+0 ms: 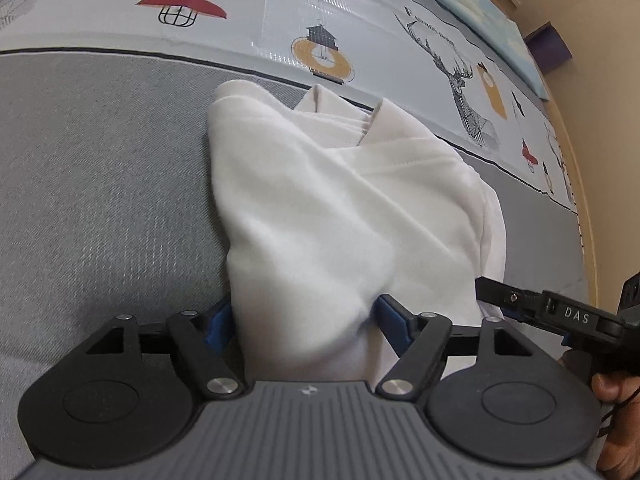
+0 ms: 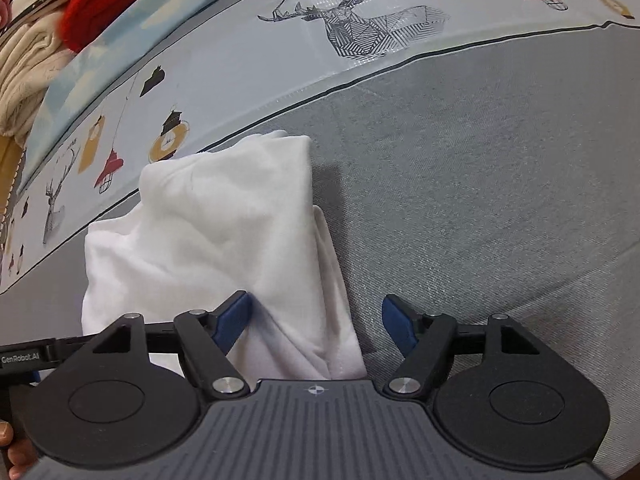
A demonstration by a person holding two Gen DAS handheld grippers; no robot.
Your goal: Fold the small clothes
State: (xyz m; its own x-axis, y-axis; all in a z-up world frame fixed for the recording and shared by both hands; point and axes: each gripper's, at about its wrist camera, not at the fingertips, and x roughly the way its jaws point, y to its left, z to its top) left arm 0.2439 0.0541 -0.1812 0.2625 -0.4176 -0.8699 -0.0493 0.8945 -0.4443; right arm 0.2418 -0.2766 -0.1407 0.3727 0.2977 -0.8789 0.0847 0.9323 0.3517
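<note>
White garment point(image 1: 340, 216) lies partly folded on grey surface point(image 1: 100, 184). Left claw point(image 1: 306, 320) and right claw point(image 2: 316, 320) spread, cloth between, unpinched. Lift straight off; avoid dragging fold.

grey mat point(image 2: 500, 168) in the near part, printed cloth with deer and lamps point(image 2: 352, 28) beyond it, red knit thing point(image 2: 104, 20) far left
</note>
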